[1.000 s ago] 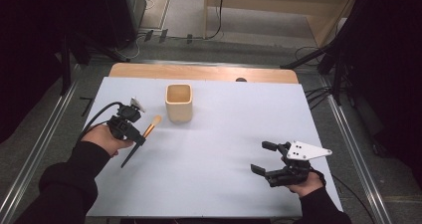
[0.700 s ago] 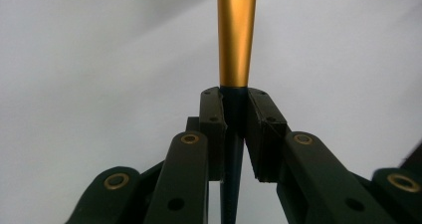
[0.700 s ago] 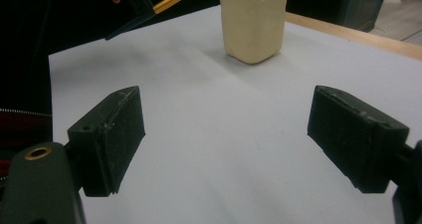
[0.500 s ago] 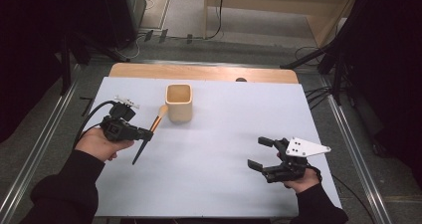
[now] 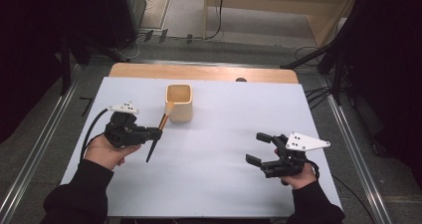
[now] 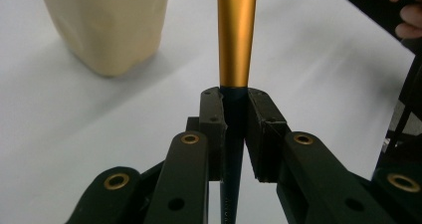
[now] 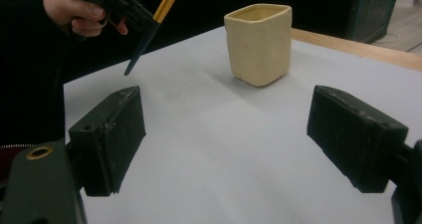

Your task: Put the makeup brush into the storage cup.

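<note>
Since a second ago, the left tongs [image 5: 149, 134] have carried the brush [image 5: 160, 127] up toward the cup [image 5: 179, 102]; they clamp its dark handle, bristle end by the cup's rim. I'd tip it more upright over the mouth before letting go. Right tongs [image 5: 259, 148] wait wide, holding nothing, above the bench [image 5: 224, 184].

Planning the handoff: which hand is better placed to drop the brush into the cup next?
Left. The left gripper is already shut on the brush, whose top end reaches the beige cup. The right gripper hangs open and empty over the white table, well away from the cup.
</note>
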Demonstrator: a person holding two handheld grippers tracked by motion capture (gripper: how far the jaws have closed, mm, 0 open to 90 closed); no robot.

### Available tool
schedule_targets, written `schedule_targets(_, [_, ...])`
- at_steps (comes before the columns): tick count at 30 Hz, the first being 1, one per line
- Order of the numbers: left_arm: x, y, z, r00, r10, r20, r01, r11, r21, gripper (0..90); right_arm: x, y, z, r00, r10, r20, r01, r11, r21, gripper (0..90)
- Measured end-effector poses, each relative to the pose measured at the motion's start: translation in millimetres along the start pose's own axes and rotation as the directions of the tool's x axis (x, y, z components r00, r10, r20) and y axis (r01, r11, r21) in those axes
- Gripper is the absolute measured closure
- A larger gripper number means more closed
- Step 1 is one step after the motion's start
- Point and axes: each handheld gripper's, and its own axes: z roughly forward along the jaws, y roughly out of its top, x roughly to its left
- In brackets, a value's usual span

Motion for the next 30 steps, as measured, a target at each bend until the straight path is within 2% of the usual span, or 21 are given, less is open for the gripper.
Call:
schedule_targets(1, [-2.5, -2.1, 1.3, 1.0000, 0.006, 0.000, -0.006, 0.9996, -0.028, 80.1, 0.5, 1.0, 2.2, 1.0000, 0.000, -0.005, 0.000, 1.000, -0.005, 15.7])
schedule_targets(3, [-3.7, -3.2, 2.0, 0.9999, 0.012, 0.003, -0.012, 0.9990, -0.043, 80.1, 1.4, 2.4, 4.8, 1.0000, -0.005, -0.005, 0.005, 1.000, -0.006, 14.4])
schedule_targets(4, [-6.4, -5.5, 3.1, 0.9994, 0.031, 0.016, -0.030, 0.9969, -0.073, 80.1, 2.4, 3.7, 6.7, 1.0000, -0.001, -0.005, 0.001, 1.000, -0.007, 14.4])
schedule_targets(6, [-9.4, -7.8, 4.7, 0.9981, 0.057, 0.023, -0.055, 0.9944, -0.091, 80.0, 4.9, 6.6, 11.1, 0.9999, -0.004, 0.013, 0.004, 1.000, -0.004, 14.4])
schedule_targets(8, [-12.3, -10.1, 6.0, 0.9963, 0.084, 0.020, -0.081, 0.9902, -0.114, 80.1, 6.8, 9.2, 14.8, 0.9999, -0.013, 0.000, 0.013, 1.000, 0.003, 14.3])
schedule_targets(11, [-15.4, -11.9, 7.8, 0.9910, 0.113, 0.071, -0.101, 0.9819, -0.160, 80.0, 7.4, 13.6, 19.8, 0.9992, -0.004, -0.039, 0.004, 1.000, -0.006, 14.3])
schedule_targets(12, [-15.4, -11.9, 7.8, 0.9910, 0.113, 0.071, -0.101, 0.9819, -0.160, 80.1, 7.4, 13.6, 19.8, 0.9992, -0.004, -0.039, 0.004, 1.000, -0.006, 14.3])
schedule_targets(13, [-18.2, -12.3, 9.2, 0.9867, 0.142, 0.079, -0.127, 0.9764, -0.175, 80.1, 7.2, 16.6, 23.3, 0.9986, 0.000, -0.052, -0.001, 1.000, -0.020, 14.4])
schedule_targets(14, [-18.2, -12.3, 9.2, 0.9867, 0.142, 0.079, -0.127, 0.9764, -0.175, 80.1, 7.3, 18.1, 25.1, 0.9985, 0.001, -0.055, -0.002, 1.000, -0.022, 14.5])
schedule_targets(15, [-20.3, -13.2, 10.6, 0.9784, 0.183, 0.096, -0.163, 0.9684, -0.189, 80.1, 7.5, 19.4, 26.8, 0.9981, 0.004, -0.061, -0.005, 1.000, -0.025, 14.6])
schedule_targets(19, [-22.5, -10.7, 15.5, 0.9576, 0.242, 0.156, -0.214, 0.9601, -0.181, 80.0, 9.3, 23.6, 34.2, 0.9959, 0.001, -0.091, -0.004, 0.999, -0.036, 15.0])
schedule_targets(20, [-22.5, -10.7, 15.5, 0.9576, 0.242, 0.156, -0.214, 0.9601, -0.181, 80.1, 9.9, 24.5, 36.6, 0.9952, -0.004, -0.098, 0.001, 0.999, -0.037, 15.0])
schedule_targets(22, [-21.6, -7.9, 18.1, 0.9516, 0.238, 0.195, -0.203, 0.9622, -0.181, 80.1, 10.8, 25.3, 39.0, 0.9943, -0.006, -0.106, 0.002, 0.999, -0.036, 15.2])
schedule_targets(23, [-22.0, -5.2, 20.5, 0.9415, 0.252, 0.223, -0.213, 0.9591, -0.186, 80.1, 12.2, 26.9, 44.2, 0.9927, -0.011, -0.121, 0.007, 0.999, -0.036, 15.8])
schedule_targets(24, [-22.0, -5.2, 20.5, 0.9415, 0.252, 0.223, -0.213, 0.9591, -0.186, 80.1, 12.9, 27.6, 46.8, 0.9918, -0.012, -0.127, 0.007, 0.999, -0.038, 16.2])
schedule_targets(25, [-25.4, -3.4, 23.2, 0.9287, 0.278, 0.245, -0.234, 0.9525, -0.195, 80.1, 13.5, 28.2, 49.1, 0.9907, -0.013, -0.135, 0.008, 0.999, -0.037, 16.8])
schedule_targets(26, [-25.4, -3.4, 23.2, 0.9287, 0.278, 0.245, -0.234, 0.9525, -0.195, 80.1, 14.0, 28.8, 51.5, 0.9895, -0.015, -0.144, 0.010, 0.999, -0.037, 17.7])
schedule_targets(27, [-28.2, -2.5, 26.3, 0.9103, 0.312, 0.272, -0.264, 0.9438, -0.199, 80.1, 14.5, 29.4, 53.8, 0.9884, -0.018, -0.151, 0.012, 0.999, -0.039, 18.3])
schedule_targets(29, [-29.6, -2.1, 29.9, 0.8921, 0.334, 0.304, -0.281, 0.9372, -0.207, 80.1, 15.5, 30.8, 58.3, 0.9852, -0.015, -0.171, 0.008, 0.999, -0.039, 19.9])
schedule_targets(30, [-29.6, -2.1, 29.9, 0.8921, 0.334, 0.304, -0.281, 0.9372, -0.207, 80.1, 15.7, 31.5, 60.9, 0.9834, -0.016, -0.181, 0.009, 0.999, -0.040, 20.7])
